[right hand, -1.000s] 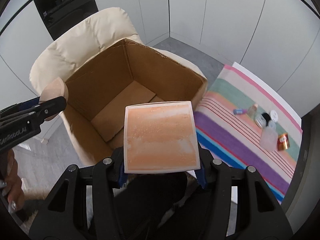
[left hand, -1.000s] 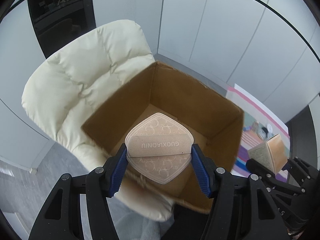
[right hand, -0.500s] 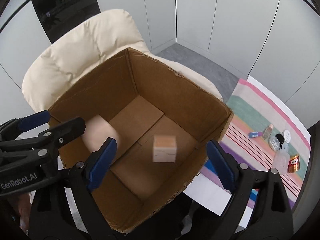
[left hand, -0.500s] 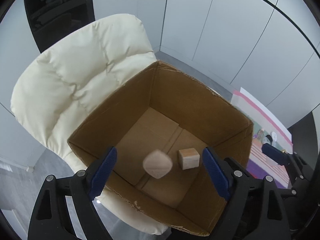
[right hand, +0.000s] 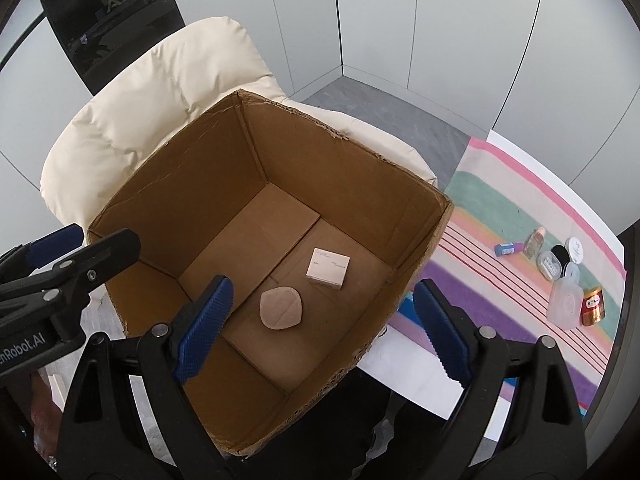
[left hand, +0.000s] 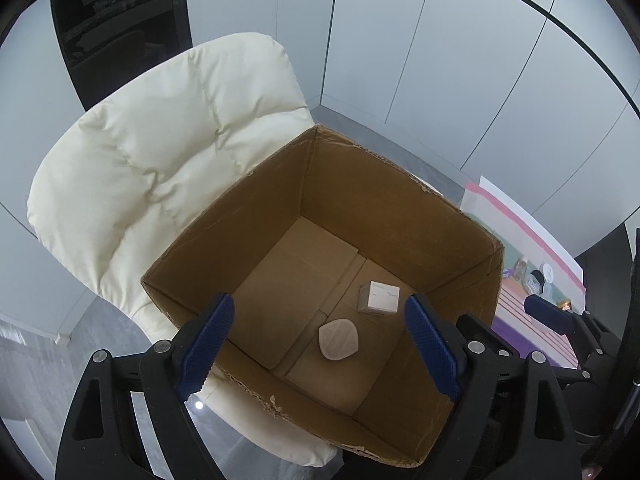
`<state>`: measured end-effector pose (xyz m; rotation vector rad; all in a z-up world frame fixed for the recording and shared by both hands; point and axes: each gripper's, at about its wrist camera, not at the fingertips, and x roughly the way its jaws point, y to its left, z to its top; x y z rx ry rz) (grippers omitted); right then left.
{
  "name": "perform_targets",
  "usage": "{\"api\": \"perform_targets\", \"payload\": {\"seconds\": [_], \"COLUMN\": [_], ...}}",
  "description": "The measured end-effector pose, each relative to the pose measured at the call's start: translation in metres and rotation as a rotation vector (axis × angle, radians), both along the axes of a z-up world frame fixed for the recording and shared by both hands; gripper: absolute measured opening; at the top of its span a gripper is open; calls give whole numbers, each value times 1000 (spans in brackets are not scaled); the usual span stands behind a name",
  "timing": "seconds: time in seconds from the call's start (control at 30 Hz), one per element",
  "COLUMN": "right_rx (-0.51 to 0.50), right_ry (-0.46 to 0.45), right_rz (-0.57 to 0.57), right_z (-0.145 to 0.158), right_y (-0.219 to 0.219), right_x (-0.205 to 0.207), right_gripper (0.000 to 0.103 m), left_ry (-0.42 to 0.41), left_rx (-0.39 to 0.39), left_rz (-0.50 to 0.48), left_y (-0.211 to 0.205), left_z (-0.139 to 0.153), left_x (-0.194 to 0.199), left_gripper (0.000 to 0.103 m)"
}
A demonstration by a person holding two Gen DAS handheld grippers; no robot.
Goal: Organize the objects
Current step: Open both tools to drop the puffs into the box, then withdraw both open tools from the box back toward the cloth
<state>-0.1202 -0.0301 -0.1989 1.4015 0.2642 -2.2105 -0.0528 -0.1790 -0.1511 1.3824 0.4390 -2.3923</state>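
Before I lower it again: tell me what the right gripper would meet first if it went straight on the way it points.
Probably the cardboard box floor, near the rounded beige compact. The right gripper is open and empty above it; depth is hard to judge.

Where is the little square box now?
In both views the square box lies on the carton floor, toward its right side, just beyond the pink pad.

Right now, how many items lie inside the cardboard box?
2: a rounded tan case near the middle of the box floor, and a small square carton just beyond it, apart. The near wall may hide more.
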Motion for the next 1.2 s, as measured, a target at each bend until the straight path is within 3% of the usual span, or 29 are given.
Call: {"api": "perform_targets", "payload": {"seconds": [0.53,1.2], "right_rx": [-35,-18], "right_ry": [-7,-5], "right_rz": [-28,-28], "right_z": [23,40], "right_y": [22,62], "right_x": [22,107], "right_gripper": [93,93], "left_ry": [23,-3], "left_rx": [-42,-74], "left_rz": [-6,-43], "left_y": [7,35], "left_z": [33,41], "left_x": [36,124], "left_gripper": [88,88]}}
